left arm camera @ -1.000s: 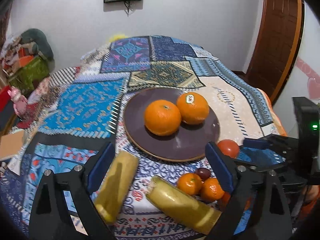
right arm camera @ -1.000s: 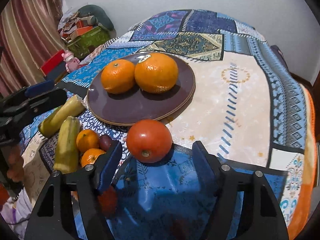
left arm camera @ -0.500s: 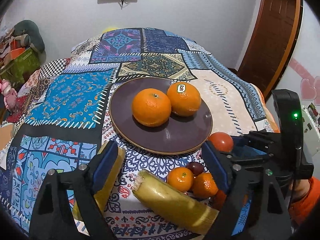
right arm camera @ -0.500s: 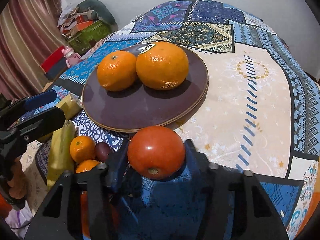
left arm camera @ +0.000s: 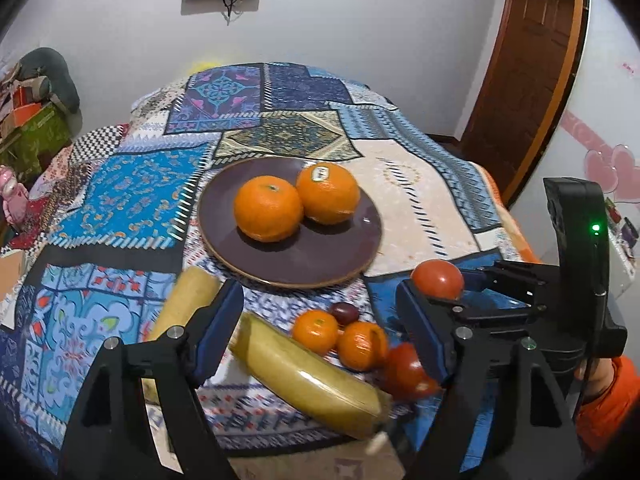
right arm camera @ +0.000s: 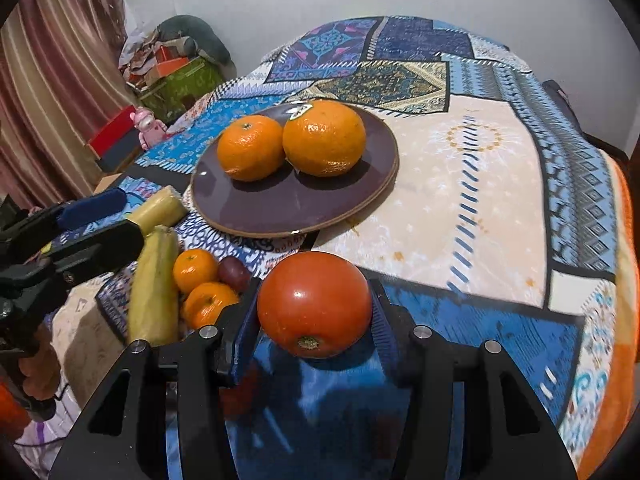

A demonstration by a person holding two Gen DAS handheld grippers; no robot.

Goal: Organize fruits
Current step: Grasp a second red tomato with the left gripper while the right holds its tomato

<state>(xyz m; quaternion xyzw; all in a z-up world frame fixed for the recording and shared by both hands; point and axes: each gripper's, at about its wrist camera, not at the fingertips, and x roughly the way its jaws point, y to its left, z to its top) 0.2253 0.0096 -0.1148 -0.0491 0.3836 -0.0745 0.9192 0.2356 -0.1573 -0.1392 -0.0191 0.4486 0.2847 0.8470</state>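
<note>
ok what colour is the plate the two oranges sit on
Dark purple-brown plate with a thin tan rim, clearest in the right wrist view.

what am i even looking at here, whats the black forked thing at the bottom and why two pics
No robot here: a person holds a two-fingered grabbing tool in each hand, and each carries a wide-angle camera looking along its fingers, hence two pictures.

The right tool is shut on a red tomato. The left tool is open and holds nothing, with a banana lying between its fingers.

On the patterned cloth sits a dark plate with two large oranges. Near the person lie another banana, two small tangerines, a dark grape-like fruit and a second tomato.
</note>
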